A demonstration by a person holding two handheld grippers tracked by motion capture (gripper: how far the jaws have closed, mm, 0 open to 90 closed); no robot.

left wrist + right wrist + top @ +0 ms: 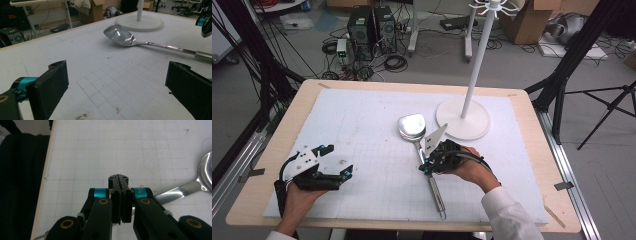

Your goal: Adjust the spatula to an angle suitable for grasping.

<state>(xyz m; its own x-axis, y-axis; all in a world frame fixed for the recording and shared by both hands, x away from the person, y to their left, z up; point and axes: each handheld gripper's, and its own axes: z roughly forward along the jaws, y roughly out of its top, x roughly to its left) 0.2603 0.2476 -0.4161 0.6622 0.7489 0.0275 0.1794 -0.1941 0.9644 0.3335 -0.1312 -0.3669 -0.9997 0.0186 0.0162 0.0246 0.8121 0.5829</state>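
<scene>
One big white mat (362,130) covers the table, and a tall white stand (463,119) sits just right of the middle of the high view, with the shiny ladle (412,127) lying beside its round base. Its long handle runs down toward the bottom edge, and the right gripper (428,167), low in the middle of that view, seems to pinch it with its jaws squeezed tight. If the thin, smooth handle slips or spins in that small pinch, the heavy bowl end can tip down and bump the stand, while the left gripper (339,170) waits wide open and holding nothing at the lower left, too far away to help.
</scene>
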